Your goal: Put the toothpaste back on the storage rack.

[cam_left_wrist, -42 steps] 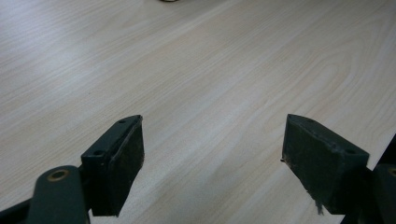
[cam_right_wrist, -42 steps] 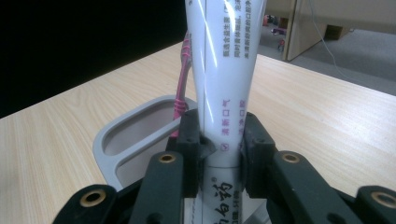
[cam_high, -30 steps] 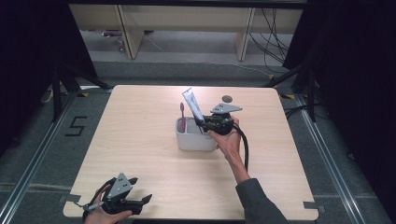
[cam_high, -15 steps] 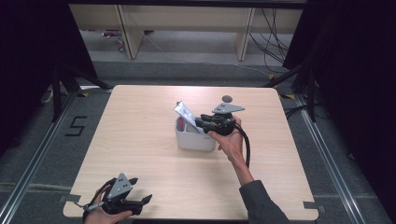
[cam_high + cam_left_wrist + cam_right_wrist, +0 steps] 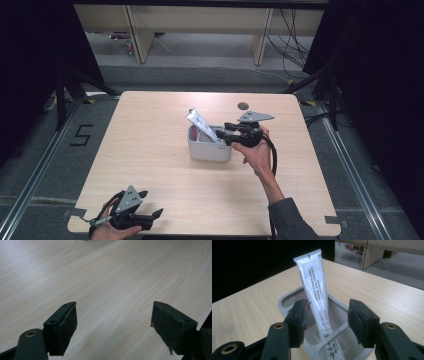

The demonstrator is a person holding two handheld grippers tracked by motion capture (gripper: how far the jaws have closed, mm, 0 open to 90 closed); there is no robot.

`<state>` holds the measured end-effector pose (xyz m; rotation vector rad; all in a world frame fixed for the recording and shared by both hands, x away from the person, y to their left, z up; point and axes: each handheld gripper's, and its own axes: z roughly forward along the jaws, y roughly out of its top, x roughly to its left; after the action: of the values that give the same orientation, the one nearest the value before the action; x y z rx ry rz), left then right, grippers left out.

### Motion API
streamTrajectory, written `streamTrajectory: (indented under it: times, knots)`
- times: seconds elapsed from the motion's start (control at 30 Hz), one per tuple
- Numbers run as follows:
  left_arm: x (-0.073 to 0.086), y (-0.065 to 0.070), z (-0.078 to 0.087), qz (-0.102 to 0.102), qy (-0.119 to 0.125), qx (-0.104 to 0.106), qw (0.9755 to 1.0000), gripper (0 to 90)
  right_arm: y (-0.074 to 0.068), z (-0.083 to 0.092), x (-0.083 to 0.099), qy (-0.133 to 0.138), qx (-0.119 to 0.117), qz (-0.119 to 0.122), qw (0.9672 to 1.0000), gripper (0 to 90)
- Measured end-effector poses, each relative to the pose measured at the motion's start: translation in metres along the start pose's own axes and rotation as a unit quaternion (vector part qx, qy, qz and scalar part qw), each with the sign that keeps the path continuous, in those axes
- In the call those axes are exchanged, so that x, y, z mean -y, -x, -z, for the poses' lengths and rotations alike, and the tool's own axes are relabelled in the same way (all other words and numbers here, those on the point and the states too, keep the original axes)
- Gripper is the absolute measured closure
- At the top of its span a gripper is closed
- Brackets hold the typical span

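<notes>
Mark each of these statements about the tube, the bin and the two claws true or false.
1. The white tube stands tilted inside the grey bin. True.
2. The right claw clamps the tube. False: its jaws stand apart, pads off the tube.
3. The left claw is open over bare table. True.
4. The bin sits at the table's near left corner. False: it sits near the middle.

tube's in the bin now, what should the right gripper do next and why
Probably draw the right gripper back from the tube: its jaws have just been opening, the pads stand clear of it, and it leans, cap down, in the white bin.
</notes>
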<state>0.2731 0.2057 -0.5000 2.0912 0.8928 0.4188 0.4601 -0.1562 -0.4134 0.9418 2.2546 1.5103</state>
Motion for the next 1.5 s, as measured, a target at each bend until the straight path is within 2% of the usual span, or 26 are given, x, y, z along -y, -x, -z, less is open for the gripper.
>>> streamTrajectory:
  times: [0.17, 0.27, 0.43, 0.53, 0.6, 0.63, 0.67, 0.7, 0.73, 0.77, 0.8, 0.87, 0.9, 0.93, 0.97, 1.0, 1.03, 1.1, 1.17, 1.2, 1.27, 1.3, 1.4, 1.43, 1.47, 1.5]
  knots:
    - [0.0, -0.001, 0.001, -0.005, -0.005, 0.0, 1.0, 20.3, 0.0, 0.01, 0.003, -0.002, 0.006, -0.021, 0.9998, 46.6]
    - [0.0, -0.001, 0.001, -0.007, -0.007, -0.001, 1.0, 20.3, 0.003, 0.016, 0.004, 0.0, 0.007, -0.006, 1.0, 46.3]
    - [0.0, -0.001, 0.001, -0.006, -0.006, -0.002, 1.0, 20.3, 0.002, 0.025, 0.008, -0.003, 0.006, -0.02, 0.9998, 44.3]
    - [0.0, -0.001, 0.001, -0.006, -0.007, -0.002, 1.0, 20.3, 0.003, 0.032, 0.009, -0.001, 0.016, -0.011, 0.9998, 43.8]
    - [0.0, -0.001, 0.001, -0.005, -0.005, -0.003, 1.0, 20.2, 0.004, 0.035, 0.011, 0.003, 0.013, -0.009, 0.9999, 41.9]
    - [0.0, -0.001, 0.001, -0.005, -0.005, -0.003, 1.0, 20.3, 0.004, 0.037, 0.012, 0.004, 0.014, -0.017, 0.9997, 41.3]
    - [0.0, -0.002, 0.001, -0.008, -0.007, -0.006, 0.9999, 20.3, 0.005, 0.038, 0.013, 0.004, 0.01, -0.01, 0.9999, 41.2]
    - [0.0, -0.002, 0.001, -0.006, -0.006, -0.005, 1.0, 20.3, 0.003, 0.04, 0.014, 0.005, 0.014, -0.026, 0.9995, 41.2]
    - [0.0, -0.001, 0.0, -0.005, -0.004, -0.005, 1.0, 20.3, 0.005, 0.042, 0.015, 0.011, 0.011, -0.013, 0.9998, 40.5]
    - [0.0, -0.001, 0.001, -0.006, -0.007, -0.003, 1.0, 20.2, 0.004, 0.044, 0.016, 0.007, 0.014, -0.023, 0.9996, 40.0]
    - [0.0, -0.001, 0.001, -0.007, -0.007, -0.002, 1.0, 20.3, 0.005, 0.046, 0.018, 0.01, 0.016, -0.017, 0.9997, 39.3]
    - [0.0, -0.001, 0.001, -0.005, -0.003, -0.002, 1.0, 20.2, 0.005, 0.049, 0.02, 0.005, 0.015, -0.029, 0.9995, 38.8]
    - [0.0, -0.001, 0.001, -0.002, 0.0, -0.002, 1.0, 20.3, 0.003, 0.051, 0.021, 0.002, 0.016, -0.043, 0.9989, 38.8]
    - [0.0, -0.001, 0.001, -0.001, -0.001, -0.002, 1.0, 20.2, 0.005, 0.053, 0.023, 0.006, 0.02, -0.029, 0.9994, 38.7]
    - [0.0, -0.001, 0.001, -0.001, 0.001, -0.002, 1.0, 20.2, 0.006, 0.053, 0.024, 0.006, 0.016, -0.027, 0.9995, 38.5]
    - [0.0, -0.001, 0.001, -0.003, -0.001, -0.003, 1.0, 20.2, 0.006, 0.055, 0.025, 0.003, 0.018, -0.028, 0.9994, 38.2]
    - [0.0, -0.001, 0.002, -0.004, -0.003, -0.004, 1.0, 20.2, 0.003, 0.057, 0.025, 0.0, 0.021, -0.042, 0.9989, 38.3]
    - [-0.001, -0.001, 0.002, -0.003, -0.003, -0.003, 1.0, 20.2, 0.006, 0.06, 0.026, 0.005, 0.021, -0.027, 0.9994, 38.1]
    - [0.0, -0.001, 0.002, -0.002, -0.002, -0.003, 1.0, 20.2, 0.003, 0.063, 0.028, 0.002, 0.023, -0.041, 0.9989, 37.9]
    - [0.0, -0.001, 0.001, 0.0, 0.003, -0.002, 1.0, 20.2, 0.005, 0.065, 0.028, 0.004, 0.023, -0.027, 0.9994, 37.8]
    - [0.0, -0.001, 0.001, 0.0, 0.002, -0.002, 1.0, 20.2, 0.005, 0.067, 0.029, 0.002, 0.021, -0.034, 0.9992, 37.1]
    - [0.0, -0.001, 0.001, 0.0, 0.002, -0.003, 1.0, 20.2, 0.003, 0.069, 0.03, -0.001, 0.027, -0.045, 0.9986, 37.0]
    - [0.0, -0.001, 0.002, -0.001, -0.001, -0.005, 1.0, 20.2, 0.005, 0.072, 0.033, 0.001, 0.022, -0.036, 0.9991, 35.9]
    - [0.0, 0.0, 0.001, 0.012, 0.011, -0.003, 0.9999, 20.2, 0.004, 0.072, 0.034, 0.0, 0.022, -0.042, 0.9989, 35.8]
    - [0.0, 0.0, 0.001, 0.011, 0.011, -0.003, 0.9999, 20.2, 0.002, 0.073, 0.036, -0.001, 0.021, -0.052, 0.9984, 35.6]
    - [0.0, -0.001, 0.002, 0.005, 0.006, -0.004, 1.0, 20.2, 0.004, 0.075, 0.037, -0.004, 0.026, -0.037, 0.999, 34.6]
